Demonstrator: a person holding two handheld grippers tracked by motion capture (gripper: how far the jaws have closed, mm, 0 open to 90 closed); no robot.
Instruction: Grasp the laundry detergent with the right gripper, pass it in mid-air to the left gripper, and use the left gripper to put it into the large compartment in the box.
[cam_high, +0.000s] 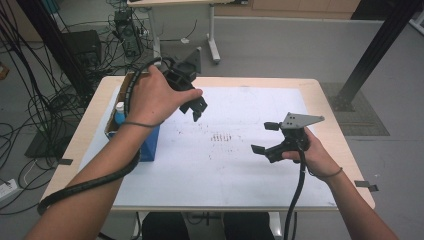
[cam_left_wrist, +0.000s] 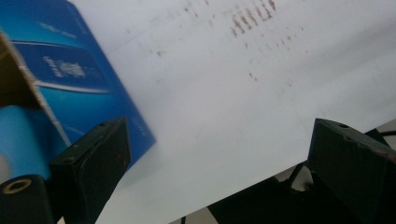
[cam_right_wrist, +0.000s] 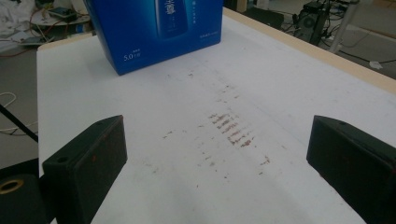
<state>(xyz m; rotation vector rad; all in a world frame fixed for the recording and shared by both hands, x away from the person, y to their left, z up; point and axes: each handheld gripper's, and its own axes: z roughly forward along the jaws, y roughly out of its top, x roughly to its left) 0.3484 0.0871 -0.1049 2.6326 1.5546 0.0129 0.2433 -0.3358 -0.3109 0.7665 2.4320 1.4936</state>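
The table (cam_high: 330, 100) at mid-frame has a pale wood-look top with a smooth, matt edge. Over it lies a white sheet (cam_high: 240, 175), paper-like and matt, smudged with brownish marks (cam_right_wrist: 231, 128) near its centre. At the left of the high view stands a blue box (cam_right_wrist: 154, 28) of glossy printed cardboard; its open flap (cam_left_wrist: 14, 79) shows raw brown board, dull and fibrous. Both grippers look like matt black plastic: the left gripper (cam_high: 196, 106) at upper centre, the right gripper (cam_high: 264, 137) to the right, which carries a grey plate (cam_high: 300, 120) with a flat metallic look. The floor (cam_high: 280, 45) along the top is smooth grey with a faint sheen.
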